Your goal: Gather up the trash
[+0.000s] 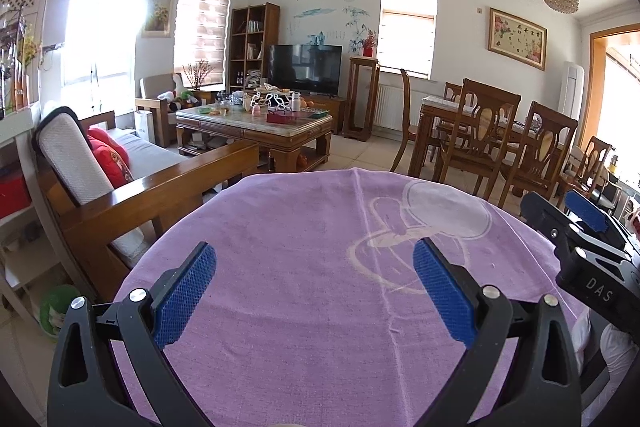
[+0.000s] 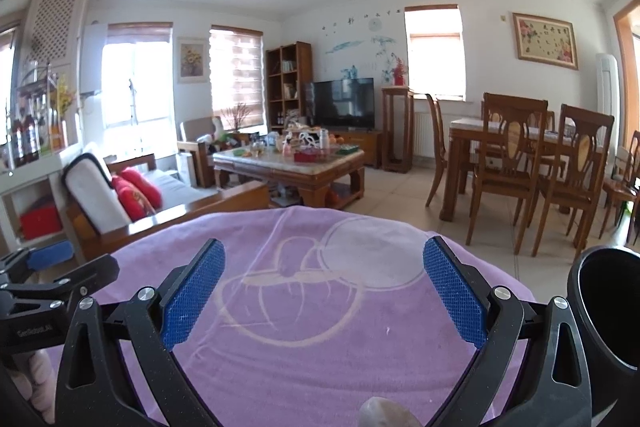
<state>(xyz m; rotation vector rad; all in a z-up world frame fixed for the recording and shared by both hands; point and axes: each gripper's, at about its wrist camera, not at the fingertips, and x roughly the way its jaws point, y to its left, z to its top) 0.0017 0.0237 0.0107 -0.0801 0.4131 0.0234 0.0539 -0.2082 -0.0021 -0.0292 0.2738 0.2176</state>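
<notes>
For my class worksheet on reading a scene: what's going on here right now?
A person holds two grippers over a purple cloth in a living room. The left gripper and the right gripper are both open and hold nothing. A black container stands at the right edge of the right wrist view. A pale object sits at the bottom edge of that view; what it is cannot be told. Nothing has been picked up yet.

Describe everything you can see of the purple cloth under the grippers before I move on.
The purple cloth is a soft, towel-like fabric spread flat over a surface hidden beneath it, with a pale cream outline print of loops and a filled circle. A fold crease runs down its middle, and faint wrinkles show. The left gripper and right gripper hang open above it, holding nothing. A black container stands at its right edge. No trash shows on it, apart from a pale, unidentifiable object at the right view's bottom edge.
</notes>
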